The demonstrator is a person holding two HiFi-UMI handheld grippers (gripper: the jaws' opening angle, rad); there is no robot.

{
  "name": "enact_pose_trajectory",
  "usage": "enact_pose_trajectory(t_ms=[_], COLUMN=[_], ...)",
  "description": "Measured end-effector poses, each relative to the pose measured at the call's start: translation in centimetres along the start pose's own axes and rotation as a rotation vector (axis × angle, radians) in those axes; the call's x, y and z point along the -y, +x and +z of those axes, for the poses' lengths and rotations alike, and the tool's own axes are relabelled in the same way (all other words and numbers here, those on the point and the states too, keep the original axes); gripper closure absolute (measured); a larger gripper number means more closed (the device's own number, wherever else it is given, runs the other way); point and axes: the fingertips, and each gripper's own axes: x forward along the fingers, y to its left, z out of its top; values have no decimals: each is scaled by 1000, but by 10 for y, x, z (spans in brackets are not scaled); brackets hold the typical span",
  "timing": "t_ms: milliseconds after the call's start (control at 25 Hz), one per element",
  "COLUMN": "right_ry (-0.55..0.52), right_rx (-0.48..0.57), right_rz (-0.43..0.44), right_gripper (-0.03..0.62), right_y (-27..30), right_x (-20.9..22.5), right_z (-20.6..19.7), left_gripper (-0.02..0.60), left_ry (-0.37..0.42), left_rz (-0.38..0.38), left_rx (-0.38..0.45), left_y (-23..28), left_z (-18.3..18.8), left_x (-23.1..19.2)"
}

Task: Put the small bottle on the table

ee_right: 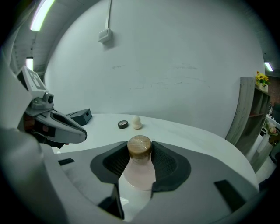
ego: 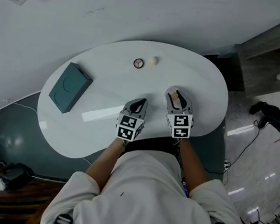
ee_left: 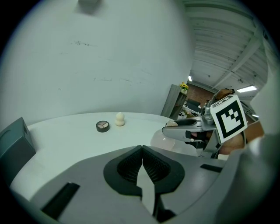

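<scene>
The small bottle (ee_right: 140,168), pale pink with a round wooden cap (ee_right: 139,146), sits between the black pads of my right gripper (ee_right: 140,153), which is shut on it. In the head view this gripper (ego: 175,94) is low over the near right part of the white table (ego: 108,77); whether the bottle's base touches the top is hidden. My left gripper (ee_left: 141,151) is shut with its pads together and nothing in it. It hovers beside the right one (ego: 139,103), near the table's front edge.
A dark teal box (ego: 69,87) lies on the table's left side. At the far side sit a small round compact (ego: 138,63) and a cream egg-shaped piece (ego: 154,61). A grey shelf unit (ego: 277,52) stands right of the table, by a white wall.
</scene>
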Motion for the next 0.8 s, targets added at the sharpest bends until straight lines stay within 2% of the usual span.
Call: enact_pose_trajectory(t_ms=[80,240,360,480,640,680,800], right_ry=[20,67,65,55,-9,-20,-29], right_rx=[6,-10,-57,-96,-90,-85,-71], right_rz=[5,41,72,110,166,176,197], right_gripper=[444,355,355,405,571,595,595], right_y=[0,-15,-33,-51,-54,-52,-41], right_x=[0,-2,-6,-17,-40,-47,-70], right_z=[1,-10,-34,-50,-48,-46,-38], left_gripper=[561,561,561,561,561,561,561], left_ry=[-8,-45,-79,-112,-145,-154,-165], left_rz=[3,16,33,52,76,79,77], left_rx=[-2,-5,-14,-24,-9,-5,5], left_y=[0,-4,-9,-13,-21,-24,-34], left_z=[-2,-6,-12,-20,-27,-29,-32], left_x=[0,-1,-7,-12,-18,-20,-24])
